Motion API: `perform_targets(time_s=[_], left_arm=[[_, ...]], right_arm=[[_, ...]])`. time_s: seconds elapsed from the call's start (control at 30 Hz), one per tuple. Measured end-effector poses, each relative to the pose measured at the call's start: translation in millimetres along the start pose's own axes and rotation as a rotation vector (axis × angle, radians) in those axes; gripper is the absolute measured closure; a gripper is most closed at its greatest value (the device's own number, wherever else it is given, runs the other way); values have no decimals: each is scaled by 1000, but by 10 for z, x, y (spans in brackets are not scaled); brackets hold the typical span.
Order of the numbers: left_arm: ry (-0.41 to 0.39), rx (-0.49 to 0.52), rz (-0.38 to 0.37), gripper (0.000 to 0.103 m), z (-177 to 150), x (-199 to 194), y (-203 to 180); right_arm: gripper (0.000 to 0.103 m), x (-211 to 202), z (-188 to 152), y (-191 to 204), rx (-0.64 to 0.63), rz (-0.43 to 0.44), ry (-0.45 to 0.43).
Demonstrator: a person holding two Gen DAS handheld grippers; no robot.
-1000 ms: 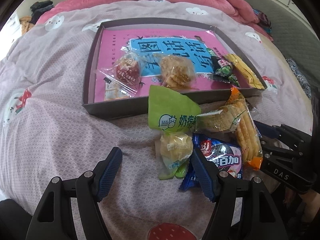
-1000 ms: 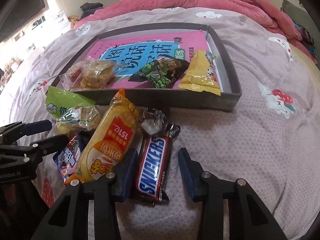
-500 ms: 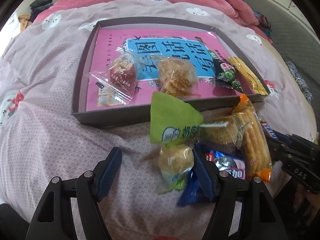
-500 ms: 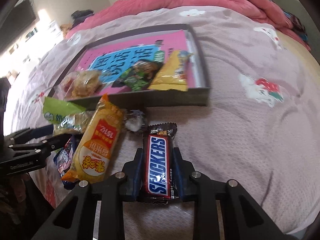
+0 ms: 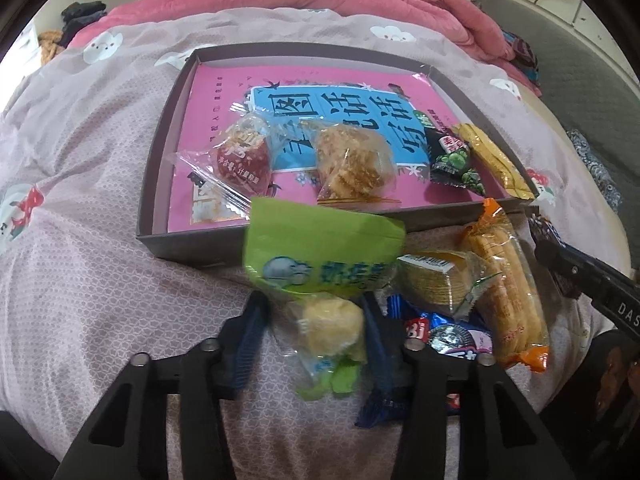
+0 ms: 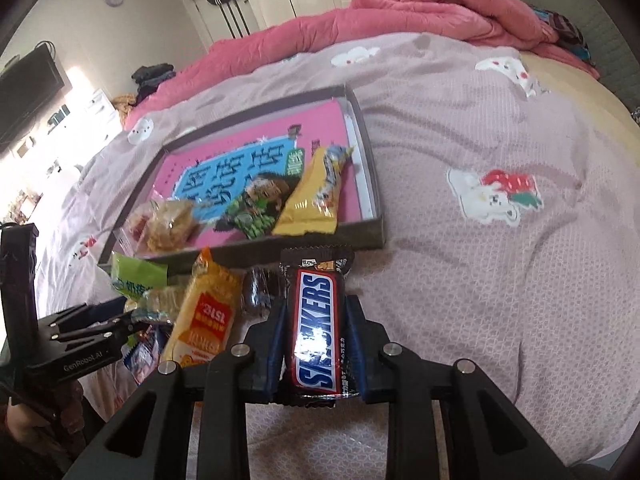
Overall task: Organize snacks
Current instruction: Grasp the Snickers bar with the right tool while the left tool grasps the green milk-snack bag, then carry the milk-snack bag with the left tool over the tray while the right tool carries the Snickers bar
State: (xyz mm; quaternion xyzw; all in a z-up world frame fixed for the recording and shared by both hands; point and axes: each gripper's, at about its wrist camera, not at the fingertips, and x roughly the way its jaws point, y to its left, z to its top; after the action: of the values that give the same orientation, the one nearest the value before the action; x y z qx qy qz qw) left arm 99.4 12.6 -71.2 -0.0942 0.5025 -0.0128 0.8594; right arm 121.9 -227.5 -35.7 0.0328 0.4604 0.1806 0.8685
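On a bed [image 5: 100,240] covered with a mauve quilt lies a shallow grey tray [image 5: 160,168], the landmark for everything else; its floor is taken up by a pink book [image 5: 224,92] with a blue title panel. Inside the tray sit a red sweet in clear wrap [image 5: 240,156], a crumbly cake in clear film [image 5: 352,160], a dark pea packet [image 5: 452,160] and a yellow packet [image 5: 496,160] along its right wall. Just outside the tray's near wall a heap of snacks lies on the bed: a green milk-candy bag [image 5: 316,252], a stack of round crackers [image 5: 432,280], a long orange biscuit pack [image 5: 504,292] and a blue packet [image 5: 452,332]. The left tool [image 5: 316,320] points down at this heap, its jaws closing on the green milk-candy bag, with the blue pads against the pale lower part of the bag on both sides, while the bag's green top leans over the tray's near wall. The right tool [image 6: 316,328] pinches a Snickers bar [image 6: 316,320] lengthwise, clamped tight, the bar raised just in front of the tray's near right corner, beside a small dark sweet [image 6: 260,292]
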Motion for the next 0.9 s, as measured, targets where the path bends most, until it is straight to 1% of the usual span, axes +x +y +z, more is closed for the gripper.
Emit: perform_targets(time_s=[0.1, 0.17, 0.33, 0.57, 0.9], left_arm=[[-1, -3, -13, 62, -8, -24, 11], [-5, -10, -20, 65, -24, -65, 25], [-29, -22, -32, 69, -24, -196, 72], [-80, -55, -48, 69, 18, -415, 132], [-165, -91, -44, 69, 79, -688, 238]], right_arm=[[75, -42, 25, -2, 2, 4, -28], [75, -68, 38, -6, 6, 9, -44], [75, -122, 61, 19, -2, 21, -74], [75, -176, 76, 106, -37, 45, -106], [75, -209, 102, 243, -96, 75, -133]])
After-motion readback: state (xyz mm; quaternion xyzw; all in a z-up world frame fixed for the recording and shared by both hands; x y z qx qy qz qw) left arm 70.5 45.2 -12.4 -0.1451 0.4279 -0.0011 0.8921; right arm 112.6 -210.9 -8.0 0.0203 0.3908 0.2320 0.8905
